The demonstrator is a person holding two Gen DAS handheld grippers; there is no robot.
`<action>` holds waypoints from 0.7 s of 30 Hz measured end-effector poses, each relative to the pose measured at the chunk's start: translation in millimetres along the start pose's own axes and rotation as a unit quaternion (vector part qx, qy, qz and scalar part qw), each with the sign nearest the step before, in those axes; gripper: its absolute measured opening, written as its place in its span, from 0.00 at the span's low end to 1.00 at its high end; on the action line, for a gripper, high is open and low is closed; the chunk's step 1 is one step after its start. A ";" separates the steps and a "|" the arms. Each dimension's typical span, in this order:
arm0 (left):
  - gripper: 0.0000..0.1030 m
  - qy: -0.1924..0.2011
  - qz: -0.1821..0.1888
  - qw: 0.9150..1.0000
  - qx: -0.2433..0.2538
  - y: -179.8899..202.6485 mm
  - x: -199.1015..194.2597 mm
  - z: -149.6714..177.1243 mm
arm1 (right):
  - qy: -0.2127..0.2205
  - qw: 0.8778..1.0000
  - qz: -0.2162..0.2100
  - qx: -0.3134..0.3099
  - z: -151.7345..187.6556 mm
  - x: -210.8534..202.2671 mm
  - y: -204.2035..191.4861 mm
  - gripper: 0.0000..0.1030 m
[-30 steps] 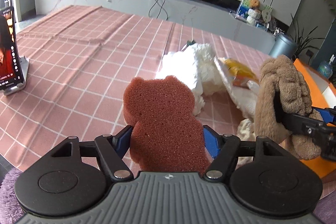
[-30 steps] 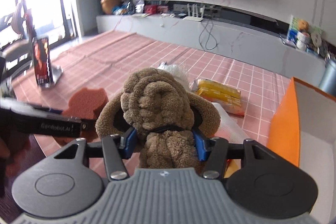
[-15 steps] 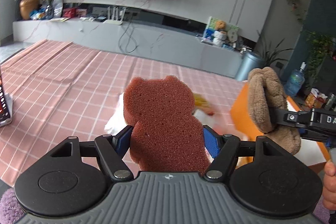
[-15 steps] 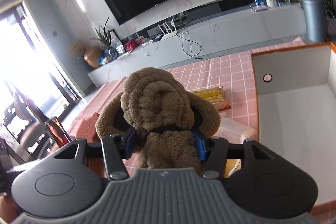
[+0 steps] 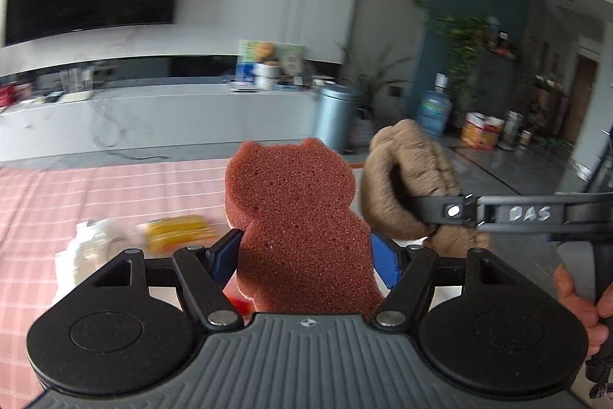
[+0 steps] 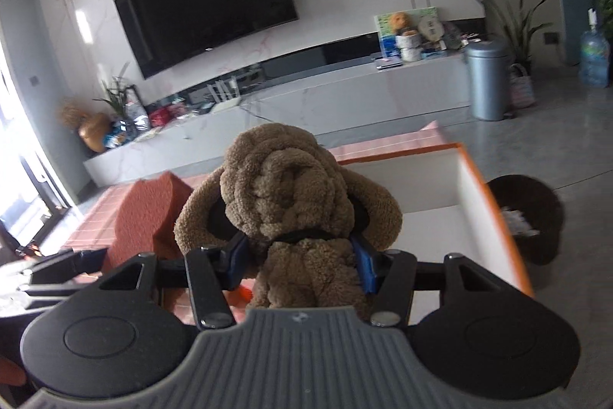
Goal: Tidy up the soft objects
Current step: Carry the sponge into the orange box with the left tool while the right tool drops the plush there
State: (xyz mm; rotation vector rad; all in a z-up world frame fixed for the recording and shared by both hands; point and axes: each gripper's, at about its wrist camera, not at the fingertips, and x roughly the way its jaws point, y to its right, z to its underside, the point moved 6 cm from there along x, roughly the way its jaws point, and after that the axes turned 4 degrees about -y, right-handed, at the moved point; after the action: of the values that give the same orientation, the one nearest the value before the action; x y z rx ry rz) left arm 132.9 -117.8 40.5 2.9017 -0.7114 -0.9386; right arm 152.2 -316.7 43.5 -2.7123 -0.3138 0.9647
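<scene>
My left gripper [image 5: 304,255] is shut on a red-brown bear-shaped sponge [image 5: 295,217] and holds it up above the pink checked tablecloth [image 5: 76,194]. My right gripper [image 6: 299,259] is shut on a brown plush dog [image 6: 295,209]. The plush dog [image 5: 406,186] also shows just right of the sponge in the left wrist view, pinched by the right gripper's fingers [image 5: 440,211]. The sponge [image 6: 149,213] shows left of the plush in the right wrist view. An orange box with a white inside [image 6: 475,217] lies under and beyond the plush.
A white crumpled cloth [image 5: 88,244] and a yellow packet [image 5: 176,230] lie on the tablecloth at the left. A grey bin [image 6: 488,79] and a TV console [image 6: 345,91] stand beyond the table. A dark round object [image 6: 528,217] sits right of the box.
Both grippers have swung right and upward with their loads. The orange box now fills more of the right wrist view; the cloth and packet have slid left in the left wrist view.
</scene>
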 end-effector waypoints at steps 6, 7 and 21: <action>0.79 -0.042 0.041 0.998 0.032 37.0 36.3 -5.8 | -0.045 0.995 0.084 -0.036 -0.8 -5.6 44.2 0.53; 0.79 -0.056 0.048 0.997 0.034 40.7 43.8 -6.2 | -0.057 0.993 0.095 -0.041 -0.7 -3.5 50.6 0.53; 0.79 -0.215 0.055 0.969 0.110 73.7 116.9 6.9 | -0.262 0.940 0.125 -0.178 15.9 71.2 93.3 0.53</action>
State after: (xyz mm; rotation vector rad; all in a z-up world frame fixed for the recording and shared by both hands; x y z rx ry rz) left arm 182.1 -232.5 -19.1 2.8163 -1.0457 -1.5938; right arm 207.0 -382.5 -38.2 -2.8025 -0.2602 1.8745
